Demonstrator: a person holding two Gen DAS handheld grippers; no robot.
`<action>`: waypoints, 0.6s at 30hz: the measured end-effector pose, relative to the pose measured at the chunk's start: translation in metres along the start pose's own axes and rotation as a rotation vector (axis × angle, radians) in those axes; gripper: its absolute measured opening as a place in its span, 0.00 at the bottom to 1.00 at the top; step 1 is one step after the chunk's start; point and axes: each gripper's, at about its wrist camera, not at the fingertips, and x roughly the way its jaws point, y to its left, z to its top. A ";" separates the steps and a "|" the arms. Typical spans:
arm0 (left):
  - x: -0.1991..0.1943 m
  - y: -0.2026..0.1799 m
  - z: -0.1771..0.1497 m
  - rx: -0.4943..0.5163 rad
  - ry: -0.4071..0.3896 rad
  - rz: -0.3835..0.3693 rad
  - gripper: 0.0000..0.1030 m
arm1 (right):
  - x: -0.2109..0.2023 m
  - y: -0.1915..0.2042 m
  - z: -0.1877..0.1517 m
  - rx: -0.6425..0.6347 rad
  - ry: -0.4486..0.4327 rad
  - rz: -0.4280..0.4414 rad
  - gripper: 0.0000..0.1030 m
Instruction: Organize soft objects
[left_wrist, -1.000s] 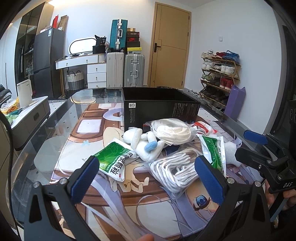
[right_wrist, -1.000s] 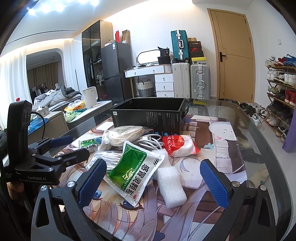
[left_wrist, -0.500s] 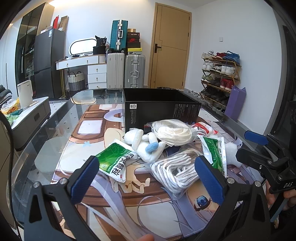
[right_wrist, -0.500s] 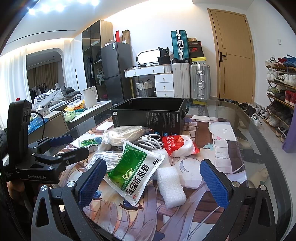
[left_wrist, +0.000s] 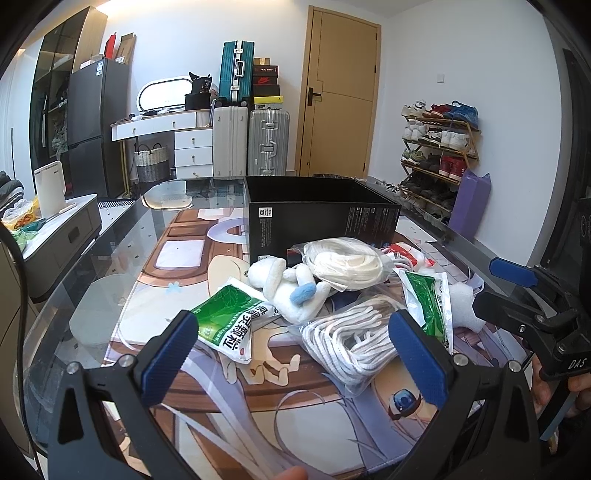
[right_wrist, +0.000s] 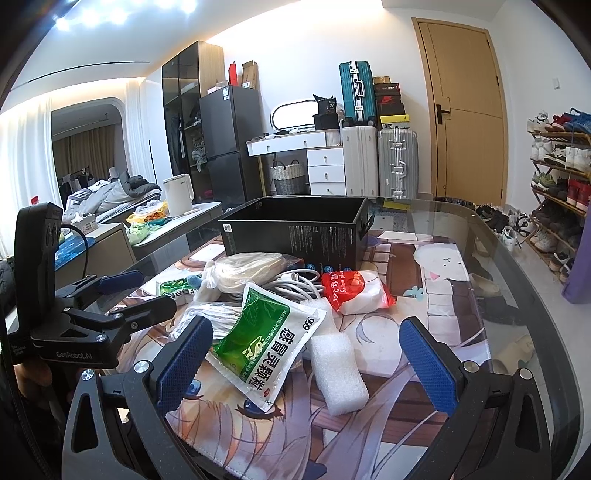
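A pile of soft things lies on the printed mat in front of an open black box (left_wrist: 321, 214) (right_wrist: 295, 229). It holds a white plush toy (left_wrist: 284, 284), a bagged cream rope coil (left_wrist: 343, 260), a bagged white rope bundle (left_wrist: 347, 336), green sachets (left_wrist: 229, 321) (right_wrist: 266, 339), a white foam block (right_wrist: 338, 373) and a red-and-white pack (right_wrist: 351, 291). My left gripper (left_wrist: 293, 354) is open and empty, just before the rope bundle. My right gripper (right_wrist: 306, 363) is open and empty, with the green sachet and foam block between its fingers' line of sight.
The glass table (right_wrist: 517, 295) ends in a curved edge at the right. A white cable (right_wrist: 295, 280) lies in the pile. Suitcases (left_wrist: 251, 140), a white dresser (left_wrist: 177, 144), a shoe rack (left_wrist: 436, 155) and a door stand behind.
The left wrist view has drifted slightly; the pile sits a little further right and nearer. Both grippers stay open and nothing on the table has moved.
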 end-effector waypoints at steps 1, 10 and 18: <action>0.000 0.001 0.001 0.000 0.000 0.002 1.00 | 0.000 0.000 0.000 0.001 0.000 0.001 1.00; 0.001 0.000 0.001 0.004 0.002 0.007 1.00 | 0.000 0.000 0.000 0.002 0.001 -0.004 0.99; 0.001 0.000 0.001 0.005 0.002 0.005 1.00 | 0.003 -0.005 -0.002 0.013 0.010 -0.031 0.99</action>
